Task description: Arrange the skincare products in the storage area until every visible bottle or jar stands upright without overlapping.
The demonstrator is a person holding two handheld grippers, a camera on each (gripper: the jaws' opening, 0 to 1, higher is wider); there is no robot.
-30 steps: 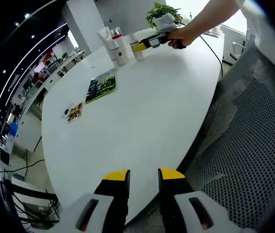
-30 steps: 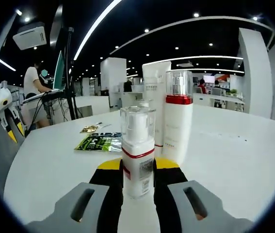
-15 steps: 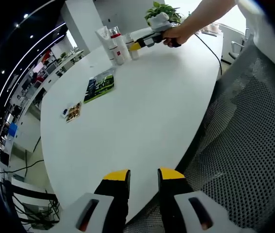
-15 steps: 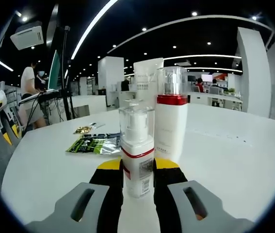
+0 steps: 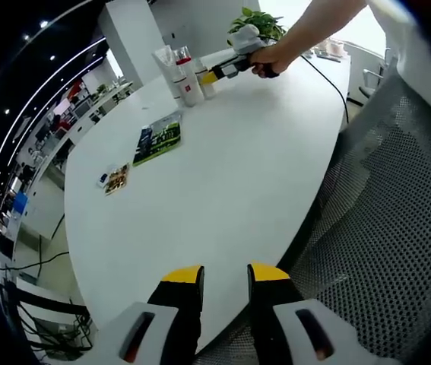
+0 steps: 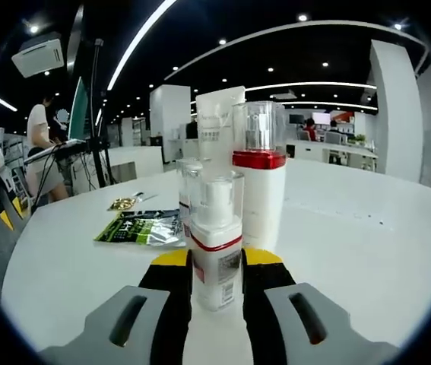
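My right gripper (image 6: 217, 262) is shut on a small white pump bottle (image 6: 216, 255) with a clear cap and a red band, held upright just over the white table (image 6: 352, 243). Close behind it stand a taller white bottle with a red collar (image 6: 258, 194), a white tube (image 6: 217, 122) and another small bottle (image 6: 184, 198). In the left gripper view the same group of bottles (image 5: 185, 76) stands at the table's far end, with the right gripper (image 5: 213, 74) against it in a person's hand (image 5: 267, 57). My left gripper (image 5: 224, 275) hangs open at the table's near edge.
A green packet (image 5: 158, 137) (image 6: 141, 228) and a small gold packet (image 5: 116, 175) (image 6: 124, 203) lie flat on the table. A mesh chair back (image 5: 382, 220) is on the right. A potted plant (image 5: 257, 19) stands beyond the bottles. A person (image 6: 44, 144) stands at a desk far off.
The right gripper has carried the small bottle closer to the standing group, which now sits right behind it. The left gripper has stayed still.
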